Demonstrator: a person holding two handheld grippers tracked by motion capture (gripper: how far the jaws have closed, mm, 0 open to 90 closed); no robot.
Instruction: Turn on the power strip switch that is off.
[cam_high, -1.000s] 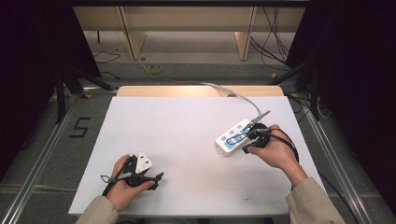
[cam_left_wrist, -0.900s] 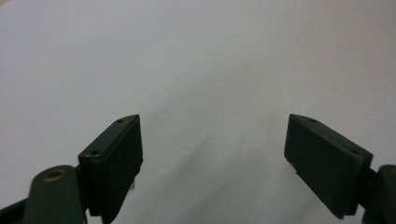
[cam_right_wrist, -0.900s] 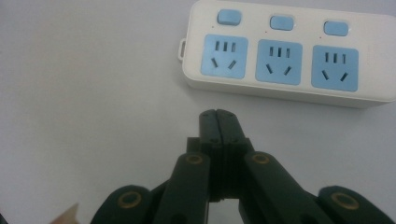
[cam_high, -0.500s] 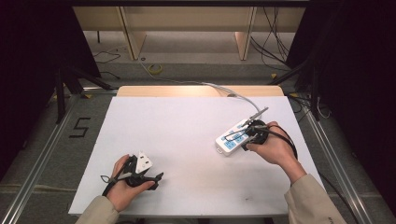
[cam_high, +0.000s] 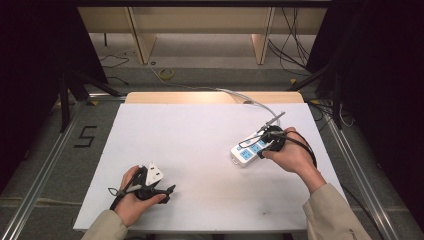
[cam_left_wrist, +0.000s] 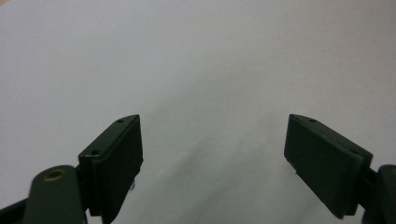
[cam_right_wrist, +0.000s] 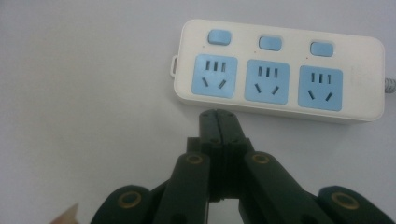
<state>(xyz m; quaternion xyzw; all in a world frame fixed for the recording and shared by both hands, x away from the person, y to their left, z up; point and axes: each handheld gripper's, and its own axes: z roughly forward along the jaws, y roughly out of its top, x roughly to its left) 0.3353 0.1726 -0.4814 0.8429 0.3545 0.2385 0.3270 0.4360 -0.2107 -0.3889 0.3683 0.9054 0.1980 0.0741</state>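
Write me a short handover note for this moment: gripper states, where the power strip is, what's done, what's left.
Left gripper: jaws wide open, nothing between them, resting low over the bare white table at the near left.
Right gripper: jaws shut on nothing, tips just short of the power strip's near edge.
Power strip: lies flat at the table's right, three blue sockets all without plugs, three blue switches, its cable trailing off the far edge.
Done: nothing visible on the strip.
Left: probably a press with the closed tips on one switch; I cannot tell which.
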